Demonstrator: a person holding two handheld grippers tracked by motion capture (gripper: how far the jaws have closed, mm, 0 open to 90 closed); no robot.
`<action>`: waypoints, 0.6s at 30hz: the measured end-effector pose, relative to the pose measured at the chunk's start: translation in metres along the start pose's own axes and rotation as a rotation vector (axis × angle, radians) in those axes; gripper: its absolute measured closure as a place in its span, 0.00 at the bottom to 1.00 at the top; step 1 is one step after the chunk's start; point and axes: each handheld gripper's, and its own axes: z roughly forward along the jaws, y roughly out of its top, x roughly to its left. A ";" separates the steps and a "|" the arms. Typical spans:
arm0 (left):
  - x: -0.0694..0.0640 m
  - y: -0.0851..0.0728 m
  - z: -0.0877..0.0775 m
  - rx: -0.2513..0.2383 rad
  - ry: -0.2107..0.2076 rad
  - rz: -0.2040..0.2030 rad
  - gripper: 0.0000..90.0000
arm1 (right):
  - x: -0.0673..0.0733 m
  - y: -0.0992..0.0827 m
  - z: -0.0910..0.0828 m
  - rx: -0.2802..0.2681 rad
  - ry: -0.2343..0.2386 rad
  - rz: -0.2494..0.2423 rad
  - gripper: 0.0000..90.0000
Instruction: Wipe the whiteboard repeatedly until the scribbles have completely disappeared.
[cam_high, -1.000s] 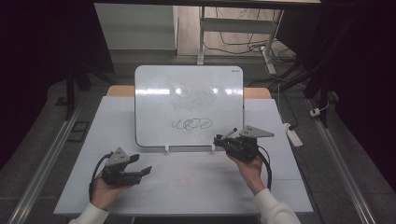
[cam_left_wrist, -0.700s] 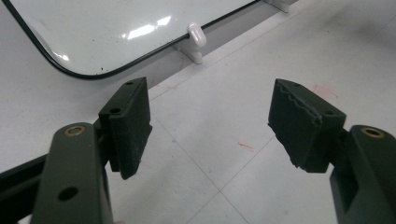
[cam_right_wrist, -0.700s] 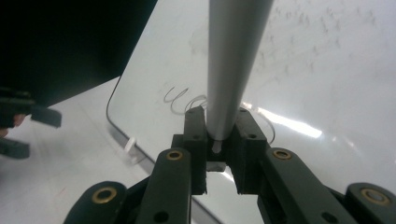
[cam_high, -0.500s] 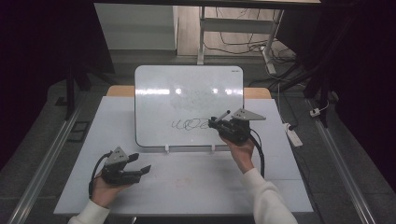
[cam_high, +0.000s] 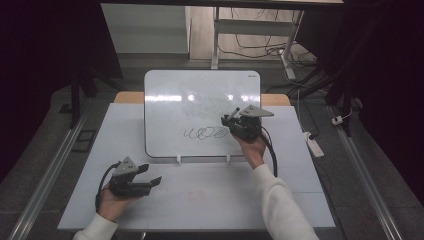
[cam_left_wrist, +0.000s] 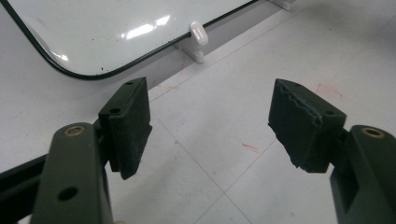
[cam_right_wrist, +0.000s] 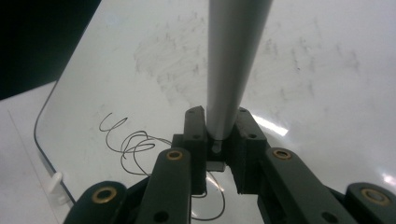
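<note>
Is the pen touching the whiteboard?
Cannot tell. The right gripper view shows the pen clamped over the whiteboard, its tip out of frame; the high view is too small.
</note>
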 end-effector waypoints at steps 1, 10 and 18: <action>0.000 0.000 0.000 0.001 0.000 0.000 0.34 | -0.001 -0.001 -0.001 -0.007 0.001 0.015 0.86; 0.000 -0.001 0.000 0.000 0.003 -0.001 0.34 | 0.002 -0.011 0.004 0.044 -0.033 -0.016 0.86; -0.001 -0.001 0.000 0.006 0.005 0.004 0.34 | 0.012 -0.027 0.003 0.077 0.026 -0.070 0.86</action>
